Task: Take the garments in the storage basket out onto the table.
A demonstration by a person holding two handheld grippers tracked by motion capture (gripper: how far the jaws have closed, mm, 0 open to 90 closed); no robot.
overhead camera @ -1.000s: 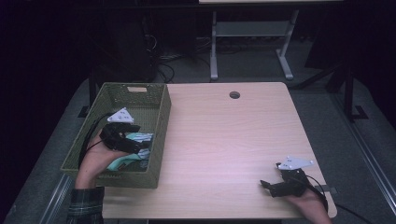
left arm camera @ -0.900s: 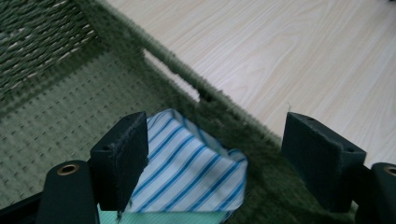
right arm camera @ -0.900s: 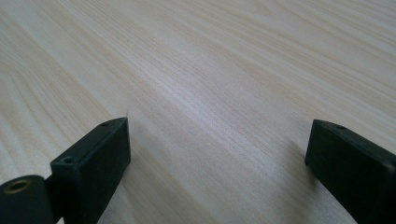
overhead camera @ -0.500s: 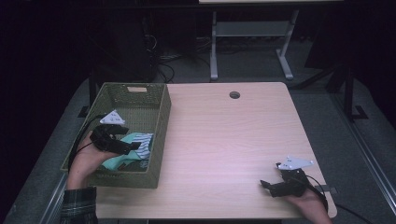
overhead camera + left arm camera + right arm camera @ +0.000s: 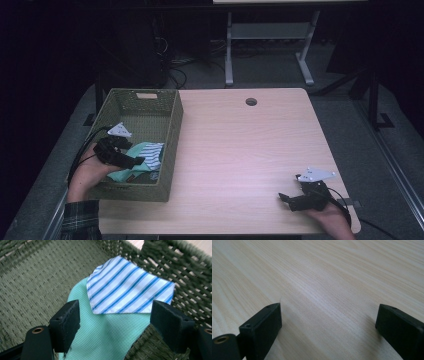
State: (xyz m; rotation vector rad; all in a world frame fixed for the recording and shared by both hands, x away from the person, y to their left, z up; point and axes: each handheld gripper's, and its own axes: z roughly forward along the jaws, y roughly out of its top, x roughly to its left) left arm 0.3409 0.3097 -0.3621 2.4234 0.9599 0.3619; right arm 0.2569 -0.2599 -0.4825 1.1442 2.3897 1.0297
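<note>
A green woven basket [image 5: 172, 125] stands on the left of the wooden table [image 5: 240, 145]. Inside it lie a mint green cloth [image 5: 107, 337] and a blue-and-white striped cloth [image 5: 127, 291], seen from above as the striped cloth [image 5: 150, 152] over the mint cloth [image 5: 120, 175]. My left gripper [image 5: 137, 161] hangs low in the basket, open, its jaws straddling the cloths' near edge [image 5: 113, 315] without pressing them. My right gripper [image 5: 282, 198] rests near the table's front right corner, open, with bare wood between its jaws [image 5: 328, 320].
A round cable hole [image 5: 251, 101] sits near the table's far edge. Beyond the table stands a white metal frame [image 5: 270, 45] on a dark floor. The basket's near wall [image 5: 135, 190] lies close under my left hand.
My left gripper has moved toward the basket's near left side and sunk lower over the cloths. My right gripper has stayed put.
</note>
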